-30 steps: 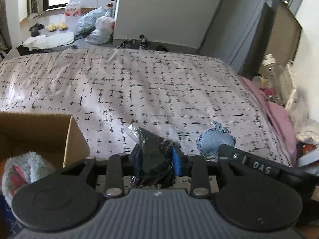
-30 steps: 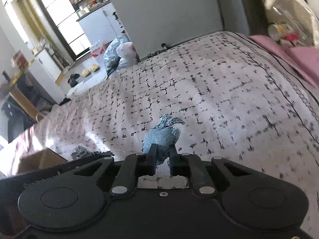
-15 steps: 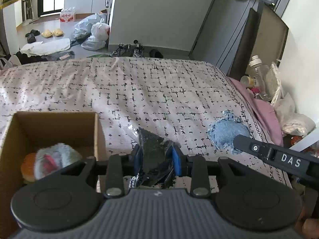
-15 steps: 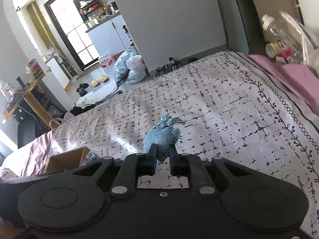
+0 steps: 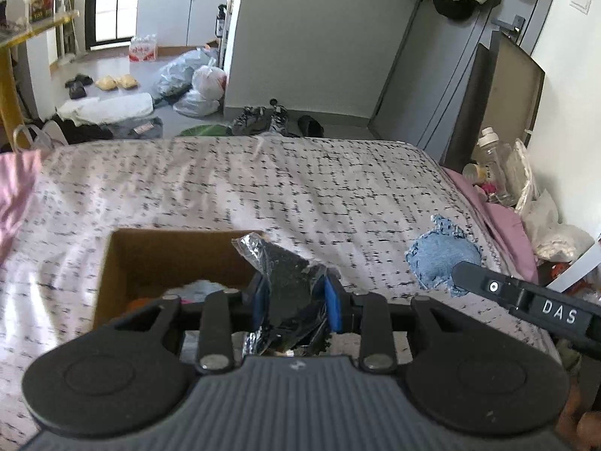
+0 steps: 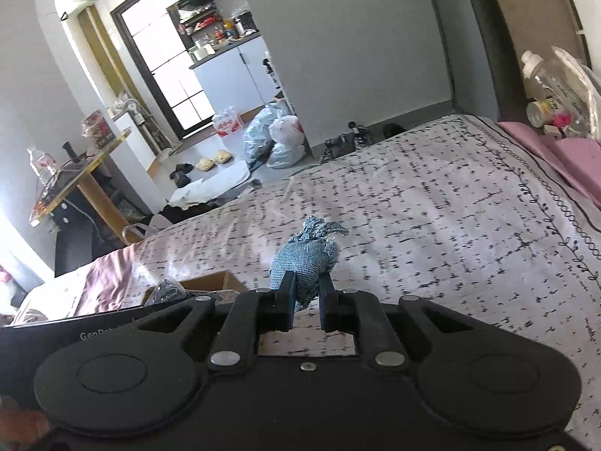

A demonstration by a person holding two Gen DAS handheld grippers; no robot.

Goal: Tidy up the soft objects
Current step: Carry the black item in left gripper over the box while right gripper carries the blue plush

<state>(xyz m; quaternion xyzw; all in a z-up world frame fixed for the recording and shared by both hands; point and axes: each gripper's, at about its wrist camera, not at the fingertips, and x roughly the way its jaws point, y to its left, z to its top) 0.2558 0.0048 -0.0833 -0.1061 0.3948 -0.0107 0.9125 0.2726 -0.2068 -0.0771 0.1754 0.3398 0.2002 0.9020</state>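
My left gripper (image 5: 296, 297) is shut on a black soft item in crinkly clear wrap (image 5: 289, 282) and holds it over the right part of an open cardboard box (image 5: 112, 263) on the bed. A pale fluffy toy (image 5: 199, 286) lies in the box, mostly hidden by the gripper. My right gripper (image 6: 306, 293) is shut on a blue denim pouch (image 6: 306, 259) and holds it above the bedspread; the pouch also shows in the left wrist view (image 5: 441, 259), right of the box. The box (image 6: 210, 283) and the black item (image 6: 167, 290) show low left in the right wrist view.
The bed has a white bedspread with black dashes (image 5: 300, 188). A pink pillow (image 5: 499, 221) and bottles (image 5: 492, 154) are at its right edge. Plastic bags (image 5: 195, 86), shoes (image 5: 263, 118) and a wooden table (image 6: 75, 173) stand on the floor beyond.
My left gripper has risen and moved left with the black item, from beside the box to over it. My right gripper has lifted the denim pouch higher above the bed.
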